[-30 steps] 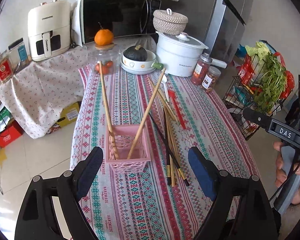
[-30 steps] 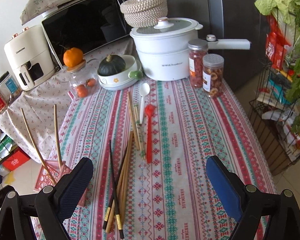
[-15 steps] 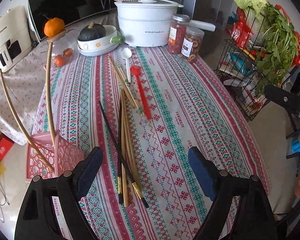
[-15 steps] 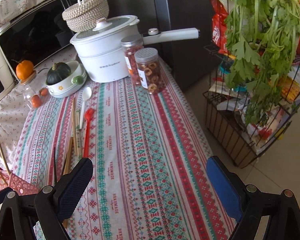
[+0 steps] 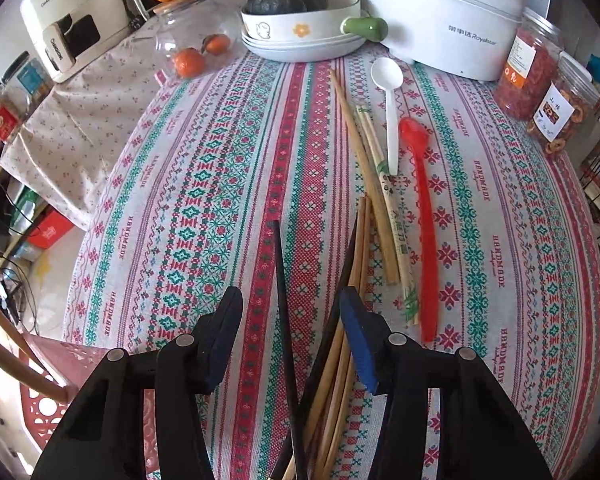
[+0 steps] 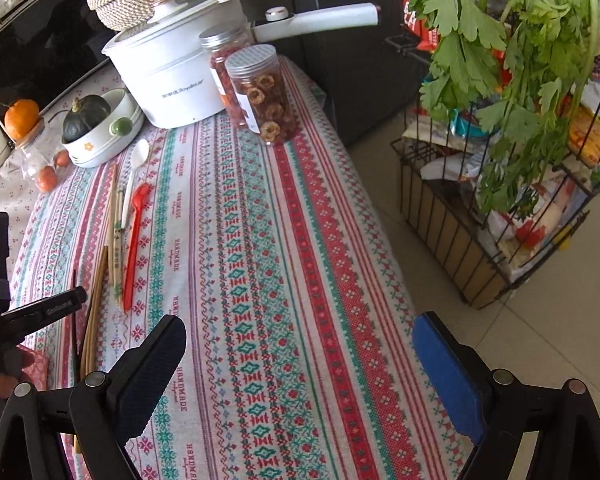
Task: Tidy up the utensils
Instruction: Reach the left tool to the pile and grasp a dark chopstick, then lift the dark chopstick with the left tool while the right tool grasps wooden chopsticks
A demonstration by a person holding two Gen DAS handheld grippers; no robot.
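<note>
My left gripper [image 5: 291,314] is open and low over the striped tablecloth, its fingers on either side of a black chopstick [image 5: 283,300] and a bundle of brown chopsticks [image 5: 352,320]. Further on lie paler chopsticks [image 5: 374,184], a white spoon [image 5: 390,120] and a red spoon [image 5: 426,216]. The pink basket [image 5: 56,384] with two long wooden chopsticks sits at the lower left. My right gripper [image 6: 298,360] is open and empty above the table's right half; the spoons [image 6: 134,224] and chopsticks [image 6: 96,292] lie to its left.
At the table's back stand a white pot [image 5: 444,12], two jars [image 5: 540,80], a bowl with a dark squash [image 5: 296,12] and a glass jar with oranges [image 5: 192,44]. A wire rack with greens [image 6: 520,120] stands right of the table.
My left gripper has come down and forward over the chopstick pile and its fingers have narrowed around them. My right gripper has swung a little right, toward the table's edge and rack.
</note>
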